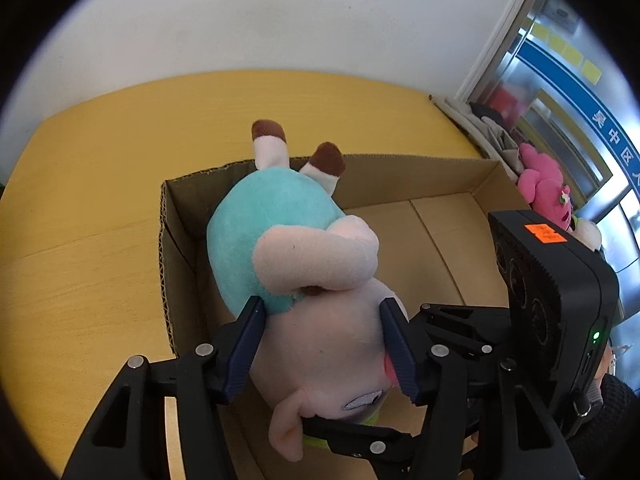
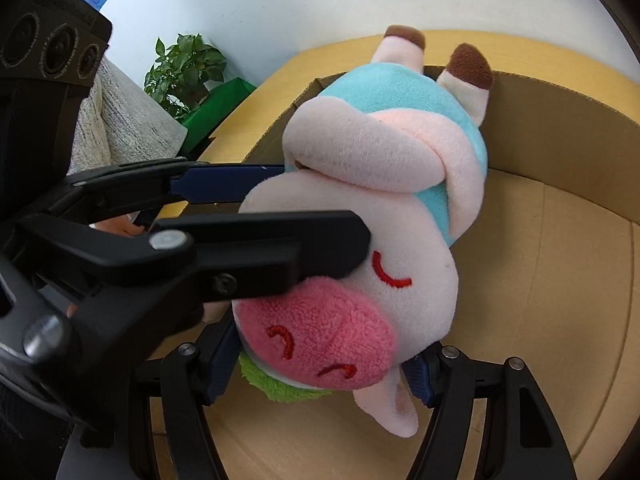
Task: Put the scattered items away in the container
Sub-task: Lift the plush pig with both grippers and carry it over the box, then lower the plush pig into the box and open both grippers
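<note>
Left wrist view first: left gripper (image 1: 320, 344) clamped on the head of the plush pig (image 1: 280, 240), both blue pads pressed into the pale pink fabric on either side, jaws at a middling spread. Right gripper (image 1: 452, 328) seen here from the side, reaching in low at the snout end, its camera block with an orange sticker looming at the right. Toy held upside down over the cardboard box (image 1: 440, 172), teal body and brown-tipped feet pointing toward the far wall of the box, head end low near the cameras. Box floor bare wherever visible, so by the look of it nothing yet tidied away; this pig appears only partway lowered, not yet released. Beyond the box, on the yellow table (image 1: 100, 200), a pink plush toy (image 1: 544, 188) lying at the far right edge beside some grey cloth, probably next in line. Right wrist view adds what the other hides: right gripper (image 2: 320, 372) closed on the pig's lower face, pads either side of the pink snout and a green tuft beneath; red stitched eye and nostrils visible; left gripper's fingers crossing in from the left; a potted plant (image 2: 184, 68) behind. No sight of the second toy from this side.
</note>
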The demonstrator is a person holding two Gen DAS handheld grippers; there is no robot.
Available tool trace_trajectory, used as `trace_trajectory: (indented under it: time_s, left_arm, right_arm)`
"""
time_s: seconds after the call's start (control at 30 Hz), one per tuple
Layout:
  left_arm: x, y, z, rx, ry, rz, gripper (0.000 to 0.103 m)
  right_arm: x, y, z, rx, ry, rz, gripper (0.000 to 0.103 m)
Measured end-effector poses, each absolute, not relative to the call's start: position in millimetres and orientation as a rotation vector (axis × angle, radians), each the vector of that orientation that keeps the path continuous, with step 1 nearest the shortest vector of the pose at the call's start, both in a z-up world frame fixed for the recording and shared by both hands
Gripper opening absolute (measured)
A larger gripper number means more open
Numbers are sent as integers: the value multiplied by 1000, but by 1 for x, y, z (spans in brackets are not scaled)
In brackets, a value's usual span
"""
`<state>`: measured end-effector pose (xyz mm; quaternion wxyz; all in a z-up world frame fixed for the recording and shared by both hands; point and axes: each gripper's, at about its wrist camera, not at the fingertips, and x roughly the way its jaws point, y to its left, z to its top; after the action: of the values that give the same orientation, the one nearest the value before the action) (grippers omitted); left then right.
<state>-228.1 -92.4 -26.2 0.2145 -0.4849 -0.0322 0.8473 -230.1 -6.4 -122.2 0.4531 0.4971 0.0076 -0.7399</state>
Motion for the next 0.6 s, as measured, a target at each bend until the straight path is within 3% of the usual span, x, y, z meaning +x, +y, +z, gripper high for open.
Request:
trace_trajectory:
  time_s: [0.23,0.33,0.47,0.6]
  left_arm:
    - [-224,-99,-29,-1383,-88,2384,58]
    - [-221,-97,-29,-1392,-71,2420,62]
    - [-213,-101,-18,-1389,-126,2499,60]
    - [-188,-105,7,-1299,-153,2537,60]
  right_arm:
    - [-223,-5,-125,1201,12,-1810,75]
    - [-223,-7,-128,1212,7,-1804,81]
    - [-225,-9,-130,1250,-13,-1817,94]
    - [-218,21,-116,1270,-35,-1877,95]
